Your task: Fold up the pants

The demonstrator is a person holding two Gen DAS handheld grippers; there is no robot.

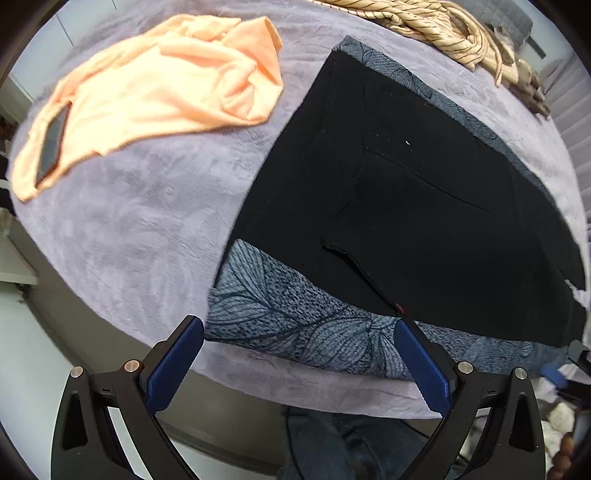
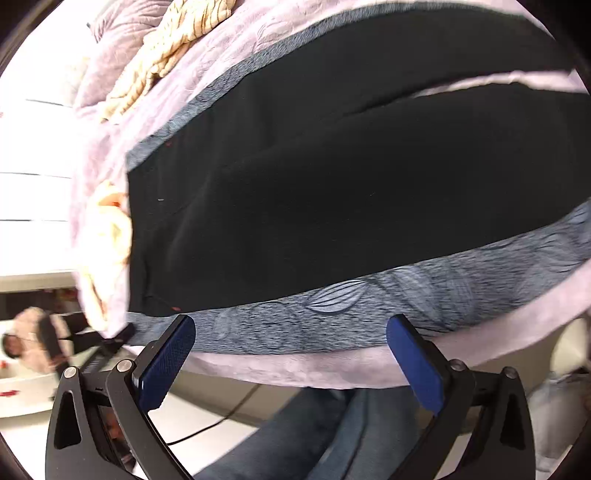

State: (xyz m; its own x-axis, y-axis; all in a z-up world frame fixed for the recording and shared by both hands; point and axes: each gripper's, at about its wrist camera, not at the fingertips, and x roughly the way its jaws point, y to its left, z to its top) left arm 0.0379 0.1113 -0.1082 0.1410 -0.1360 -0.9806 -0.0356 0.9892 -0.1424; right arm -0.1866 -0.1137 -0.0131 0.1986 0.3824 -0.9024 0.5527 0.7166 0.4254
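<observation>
Left gripper hangs just off the near edge of the bed, its blue-padded fingers spread wide with nothing between them, pointing in across the lavender blanket. The right gripper sits in much the same pose, low at the bed's edge, jaws wide apart and holding nothing, aimed over the cloth. And there are the black pants, lying flat on top of a blue leaf-patterned garment that shows as a border along their near side and again along the far side. In the right wrist view the pants stretch across most of the frame, the two legs side by side with a thin strip of blanket showing between them toward the right, and the blue patterned cloth runs beneath their near edge. Neither gripper touches the pants; both fingertips sit short of the fabric, over the blue cloth's edge. Off to the left on the blanket lies a crumpled peach top, well apart from the pants, and a cream striped garment is bunched at the far side. Below the bed's edge a person's jeans-clad legs are in view.
</observation>
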